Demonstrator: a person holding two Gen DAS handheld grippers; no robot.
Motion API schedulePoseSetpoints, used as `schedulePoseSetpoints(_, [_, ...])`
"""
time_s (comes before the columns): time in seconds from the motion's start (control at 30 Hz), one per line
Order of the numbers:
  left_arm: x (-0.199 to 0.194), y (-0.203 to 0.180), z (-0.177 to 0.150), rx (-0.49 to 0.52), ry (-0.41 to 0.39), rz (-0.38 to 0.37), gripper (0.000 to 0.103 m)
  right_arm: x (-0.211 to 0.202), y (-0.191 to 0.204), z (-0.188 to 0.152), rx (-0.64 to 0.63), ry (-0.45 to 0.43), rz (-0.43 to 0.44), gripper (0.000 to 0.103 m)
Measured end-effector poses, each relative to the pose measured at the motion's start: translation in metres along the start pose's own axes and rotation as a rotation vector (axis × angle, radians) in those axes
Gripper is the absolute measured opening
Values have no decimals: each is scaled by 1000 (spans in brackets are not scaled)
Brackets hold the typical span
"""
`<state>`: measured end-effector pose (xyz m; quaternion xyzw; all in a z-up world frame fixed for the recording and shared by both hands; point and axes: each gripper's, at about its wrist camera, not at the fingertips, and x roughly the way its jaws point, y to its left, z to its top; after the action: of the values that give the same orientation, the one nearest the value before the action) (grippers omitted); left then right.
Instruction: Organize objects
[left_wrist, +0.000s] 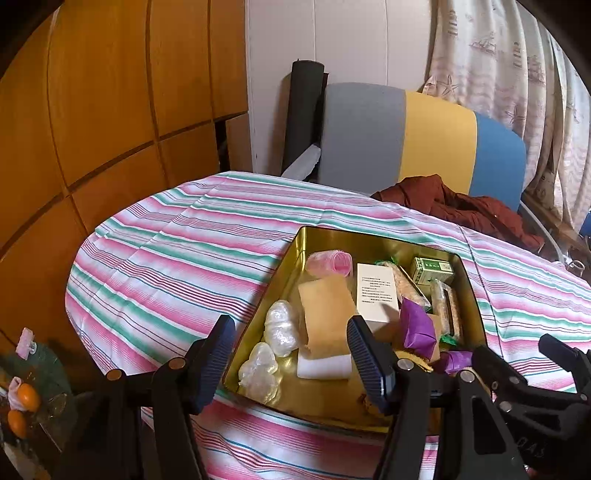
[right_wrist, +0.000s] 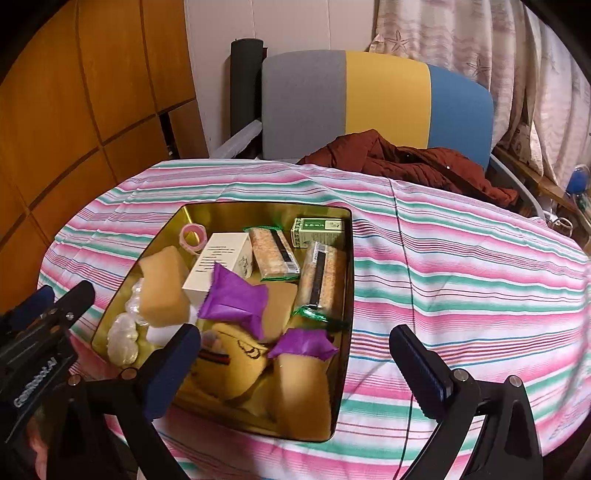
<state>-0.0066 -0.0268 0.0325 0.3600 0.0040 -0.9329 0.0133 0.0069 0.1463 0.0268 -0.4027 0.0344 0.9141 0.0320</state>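
Tin (right_wrist: 343, 295) of gold metal set on striped cloth (right_wrist: 461, 277), packed with tan sponges (right_wrist: 162, 291), purple wrappers (right_wrist: 232, 299), white box (right_wrist: 218, 262), green box (right_wrist: 317, 229), pink roller (left_wrist: 330, 263), left gripper (left_wrist: 295, 354) and right gripper (right_wrist: 295, 369) both held spread, nothing gripped.

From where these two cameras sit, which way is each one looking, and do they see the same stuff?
Left wrist: rides the left gripper, faces forward over the gold tin's left side; both open fingers show, and the right gripper.
Right wrist: rides the right gripper, faces the tin's right side; open fingers show.
Shared: tin, purple packet, striped tablecloth.
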Motion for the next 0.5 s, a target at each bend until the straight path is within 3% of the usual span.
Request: schedulePoseSetpoints(0.5, [1,-8,-4,14,42,-49,64,-2,-7,2,48,22,-79,103])
